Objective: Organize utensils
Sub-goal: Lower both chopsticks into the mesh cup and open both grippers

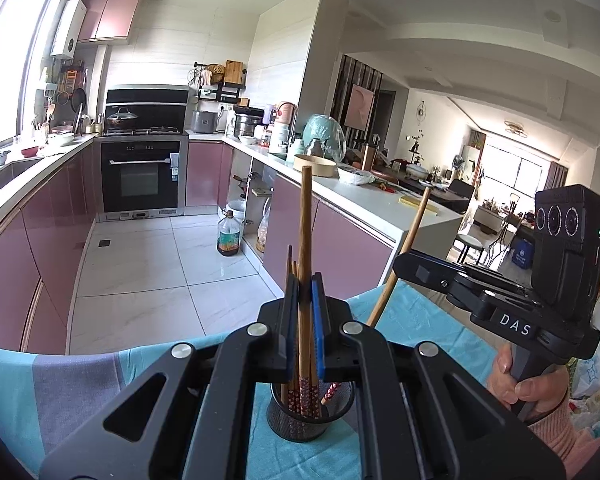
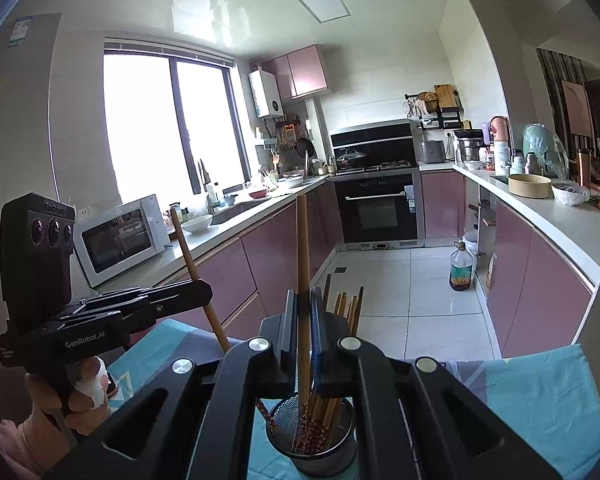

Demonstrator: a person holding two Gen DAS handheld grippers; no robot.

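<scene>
With each gripper, left [image 1: 305,312] and right [image 2: 303,320], clamped on one upright chopstick over the mesh holder [image 2: 312,440], a tilted release could, I judge, miss the seemingly crowded cup.

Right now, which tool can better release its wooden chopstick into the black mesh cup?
Probably right: right tool's wooden chopstick ends inside the black mesh cup; left tool's chopstick meets its rim.

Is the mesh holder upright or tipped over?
Upright. The mesh holder stands on the blue cloth, its open rim facing up, with chopsticks standing inside.
</scene>
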